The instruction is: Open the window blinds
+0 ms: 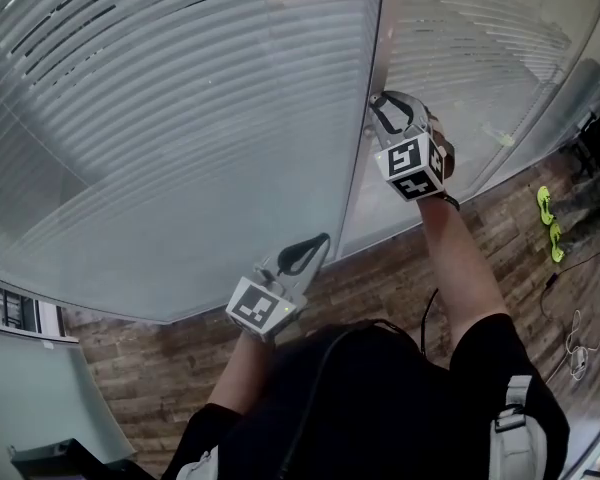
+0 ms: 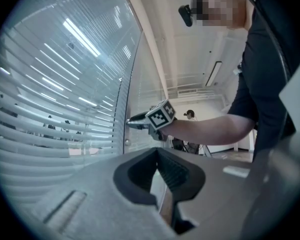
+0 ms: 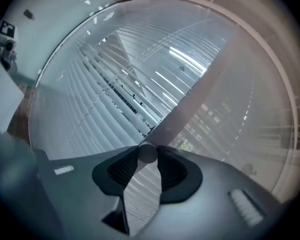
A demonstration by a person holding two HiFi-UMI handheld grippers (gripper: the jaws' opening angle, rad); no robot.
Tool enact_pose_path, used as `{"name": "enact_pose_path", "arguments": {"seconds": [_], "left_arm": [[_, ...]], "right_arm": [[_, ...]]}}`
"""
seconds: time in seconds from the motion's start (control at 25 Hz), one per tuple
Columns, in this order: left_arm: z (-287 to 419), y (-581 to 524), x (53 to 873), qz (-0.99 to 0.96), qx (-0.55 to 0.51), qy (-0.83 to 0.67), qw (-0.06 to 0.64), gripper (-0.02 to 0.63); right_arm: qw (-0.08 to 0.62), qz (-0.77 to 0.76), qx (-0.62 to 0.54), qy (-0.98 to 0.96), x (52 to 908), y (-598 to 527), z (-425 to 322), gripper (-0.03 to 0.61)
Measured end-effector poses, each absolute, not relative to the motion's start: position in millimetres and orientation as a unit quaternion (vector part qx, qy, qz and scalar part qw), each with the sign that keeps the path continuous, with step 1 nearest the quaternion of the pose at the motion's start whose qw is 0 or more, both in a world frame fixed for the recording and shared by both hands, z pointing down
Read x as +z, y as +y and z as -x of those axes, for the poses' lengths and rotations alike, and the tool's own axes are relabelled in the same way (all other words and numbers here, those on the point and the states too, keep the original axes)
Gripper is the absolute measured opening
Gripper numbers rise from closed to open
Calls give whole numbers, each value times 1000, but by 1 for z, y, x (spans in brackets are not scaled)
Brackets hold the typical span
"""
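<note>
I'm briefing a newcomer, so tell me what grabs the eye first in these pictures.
The pale slatted blinds behind glass fill most of the head view. At the upright frame post between the two panes, the right claw is clamped on a small round knob. The left claw hangs shut and empty lower down, close to the glass.
</note>
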State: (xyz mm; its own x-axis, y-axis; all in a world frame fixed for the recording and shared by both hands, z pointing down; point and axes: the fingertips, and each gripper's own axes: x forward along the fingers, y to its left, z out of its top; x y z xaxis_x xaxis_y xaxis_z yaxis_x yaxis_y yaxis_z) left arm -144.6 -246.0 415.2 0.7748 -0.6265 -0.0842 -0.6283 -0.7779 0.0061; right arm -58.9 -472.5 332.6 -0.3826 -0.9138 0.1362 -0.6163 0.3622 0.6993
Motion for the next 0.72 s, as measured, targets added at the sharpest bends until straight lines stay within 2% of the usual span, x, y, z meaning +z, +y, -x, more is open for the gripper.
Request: {"name": "enact_pose_path", "arguments": {"seconds": [0.28, 0.48, 0.72], "left_arm": [[144, -245, 414, 942, 38, 333, 4, 5], [148, -249, 422, 940, 51, 336, 27, 5], [144, -246, 414, 942, 39, 333, 8, 5]], "right_arm": [[183, -508, -181, -822, 334, -476, 55, 127], [129, -515, -117, -839, 336, -478, 52, 127], [65, -517, -37, -852, 338, -481, 48, 127]]}}
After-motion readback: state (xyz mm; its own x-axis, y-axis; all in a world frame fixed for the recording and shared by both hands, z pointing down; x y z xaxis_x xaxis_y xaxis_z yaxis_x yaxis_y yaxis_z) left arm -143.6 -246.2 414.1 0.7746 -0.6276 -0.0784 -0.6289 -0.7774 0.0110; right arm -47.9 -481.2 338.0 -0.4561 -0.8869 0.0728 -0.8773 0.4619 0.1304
